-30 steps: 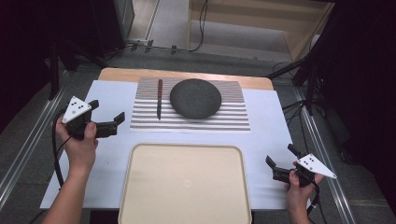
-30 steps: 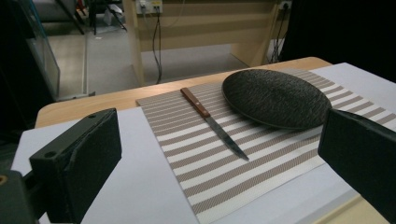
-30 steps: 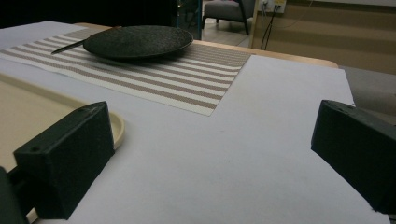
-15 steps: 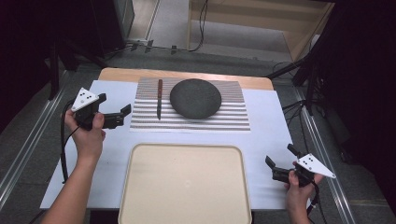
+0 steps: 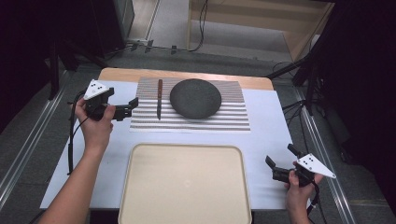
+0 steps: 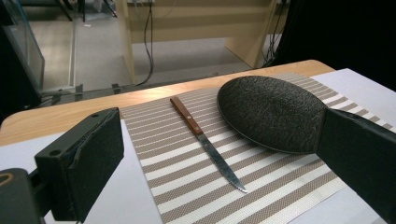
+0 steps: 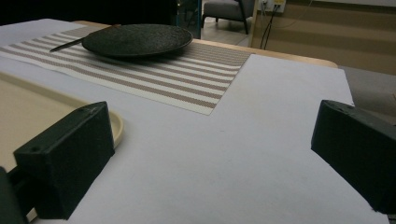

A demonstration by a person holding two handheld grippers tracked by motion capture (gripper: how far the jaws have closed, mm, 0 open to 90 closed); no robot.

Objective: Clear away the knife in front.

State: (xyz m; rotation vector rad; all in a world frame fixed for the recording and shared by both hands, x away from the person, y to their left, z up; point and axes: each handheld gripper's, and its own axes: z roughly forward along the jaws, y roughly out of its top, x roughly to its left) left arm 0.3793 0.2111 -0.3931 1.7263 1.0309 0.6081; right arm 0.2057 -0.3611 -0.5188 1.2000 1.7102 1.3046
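A knife (image 5: 159, 99) (image 6: 207, 145) with a wooden handle lies on a striped placemat (image 5: 233, 116) (image 6: 187, 177), just left of a dark round plate (image 5: 195, 98) (image 6: 273, 112) (image 7: 136, 39). My left gripper (image 5: 131, 108) (image 6: 219, 172) hovers at the mat's left edge, open, its jaws pointing at the knife with nothing between them. Low at the table's right front, my right gripper (image 5: 281, 163) (image 7: 210, 158) is open and holds nothing.
A large cream tray (image 5: 140, 186) (image 7: 28, 107) lies at the front middle of the white table cover (image 5: 266, 126). Bare wood of the table (image 5: 140, 73) shows along the far edge. Dark floor and cables lie beyond.
My left gripper has moved right and away from the person, from the table's left side up to the placemat's left edge near the knife. The right gripper has stayed put.
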